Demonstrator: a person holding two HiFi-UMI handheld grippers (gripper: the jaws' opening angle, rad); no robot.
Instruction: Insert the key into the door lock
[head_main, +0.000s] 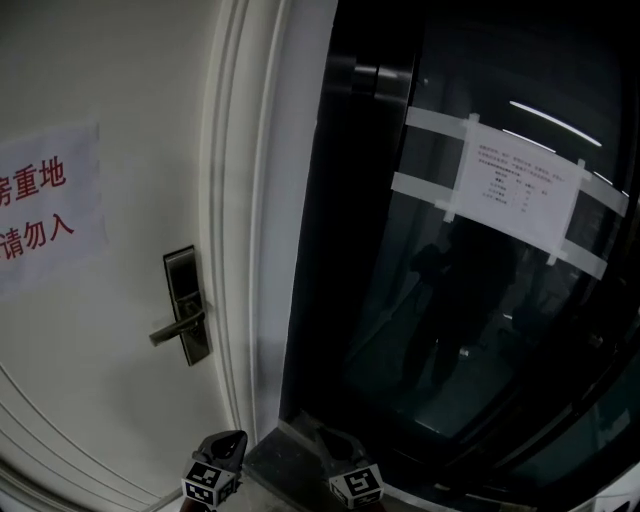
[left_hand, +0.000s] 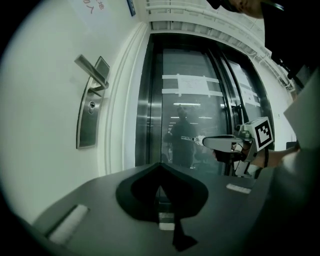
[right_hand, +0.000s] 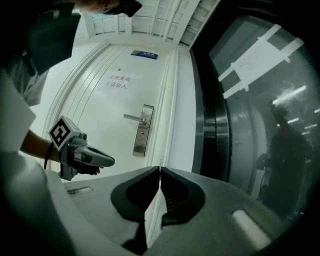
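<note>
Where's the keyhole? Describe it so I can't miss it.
Start at the white door left of the dark glass doors. Near its right edge is a tall metal lock plate. The keyhole is the small round cylinder just below the lever handle.

- In the head view the bottom edge cuts off the left gripper (head_main: 228, 442) and the right gripper (head_main: 335, 445); only their front ends and marker cubes show.
- The key (left_hand: 189, 138) is a thin sliver at the right gripper's tip in the left gripper view, with its teeth too small to tell. In the right gripper view it is all but hidden between the closed jaws.
- The sign (head_main: 40, 210) is cut by the head view's left edge.
- The print on the notice (head_main: 515, 185) is too small to read, and so is the blue plate (right_hand: 144, 54).
- The lock (head_main: 187, 305) is too small in the head view to show its keyhole.
- The person reflected in the glass (head_main: 470, 330) is dim and blurred.
</note>
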